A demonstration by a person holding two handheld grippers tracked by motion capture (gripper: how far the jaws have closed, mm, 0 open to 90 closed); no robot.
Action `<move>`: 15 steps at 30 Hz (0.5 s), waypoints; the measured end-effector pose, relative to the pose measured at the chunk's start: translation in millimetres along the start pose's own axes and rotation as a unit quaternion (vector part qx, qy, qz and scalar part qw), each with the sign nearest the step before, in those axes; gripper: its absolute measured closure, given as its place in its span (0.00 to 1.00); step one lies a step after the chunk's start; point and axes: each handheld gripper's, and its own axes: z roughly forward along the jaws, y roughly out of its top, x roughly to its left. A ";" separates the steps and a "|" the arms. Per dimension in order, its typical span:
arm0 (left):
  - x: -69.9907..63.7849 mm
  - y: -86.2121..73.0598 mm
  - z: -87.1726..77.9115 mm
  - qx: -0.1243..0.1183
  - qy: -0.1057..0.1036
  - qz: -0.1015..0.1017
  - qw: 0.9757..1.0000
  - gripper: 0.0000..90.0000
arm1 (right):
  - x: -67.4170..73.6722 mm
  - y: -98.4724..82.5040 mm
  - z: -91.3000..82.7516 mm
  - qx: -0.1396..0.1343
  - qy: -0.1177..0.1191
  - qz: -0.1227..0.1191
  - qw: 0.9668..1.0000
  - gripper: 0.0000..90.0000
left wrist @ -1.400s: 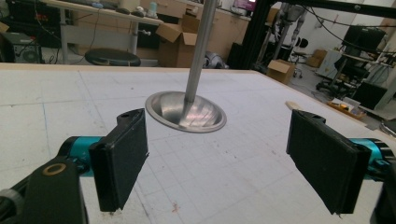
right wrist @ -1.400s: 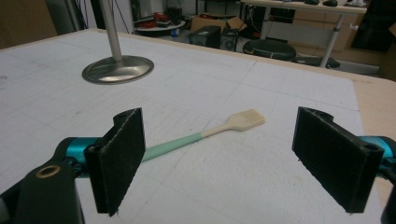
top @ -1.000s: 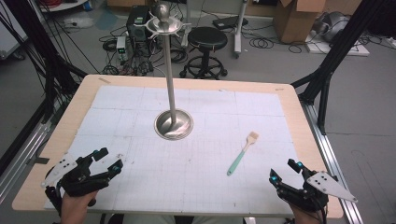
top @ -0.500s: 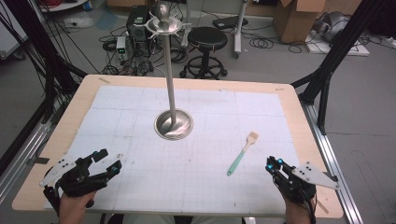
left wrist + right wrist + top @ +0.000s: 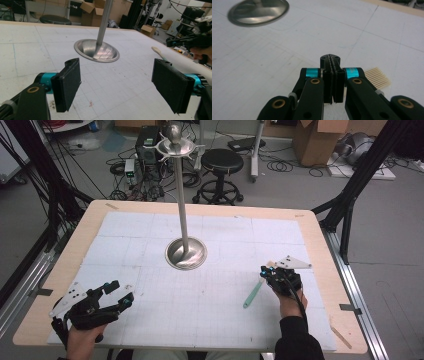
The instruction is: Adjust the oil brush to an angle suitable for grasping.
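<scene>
A small brush with a teal handle (image 5: pixel 252 296) and pale bristles (image 5: pixel 377 78) lies on the white mat, right of centre. My right gripper (image 5: pixel 264 271) is over the brush's head end with its jaws pressed flat together (image 5: pixel 332 62); the bristles stick out on the mat just past its right finger, and nothing shows between the pads. My left gripper (image 5: pixel 119 292) rests low at the near left of the table, jaws wide apart (image 5: pixel 122 87) and empty. From the left gripper view the brush tip (image 5: pixel 157 50) and the right gripper (image 5: pixel 175 41) show at far right.
A tall metal stand with a round dished base (image 5: pixel 186 254) rises from the middle of the mat, its pole (image 5: pixel 103 20) straight ahead of the left gripper. The wooden table edge (image 5: pixel 345 285) runs close on the right. Stools, boxes and cables lie on the floor beyond.
The right gripper has moved forward and left from the near right corner to the brush's head, and its jaws have gone from open to shut. The left gripper has barely moved.
</scene>
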 end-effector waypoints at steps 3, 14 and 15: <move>1.8 -0.6 -1.0 -0.001 0.000 -0.005 1.000 0.26 | -8.7 -0.6 14.1 0.018 -0.002 0.017 1.000 0.99; 2.1 -1.9 -0.9 0.004 0.000 -0.009 1.000 0.27 | -6.9 -3.8 37.5 0.093 -0.044 -0.024 0.994 0.99; 2.2 -1.9 -1.2 0.004 0.000 -0.009 1.000 0.27 | -7.5 -4.6 35.9 0.096 -0.046 -0.027 0.994 0.99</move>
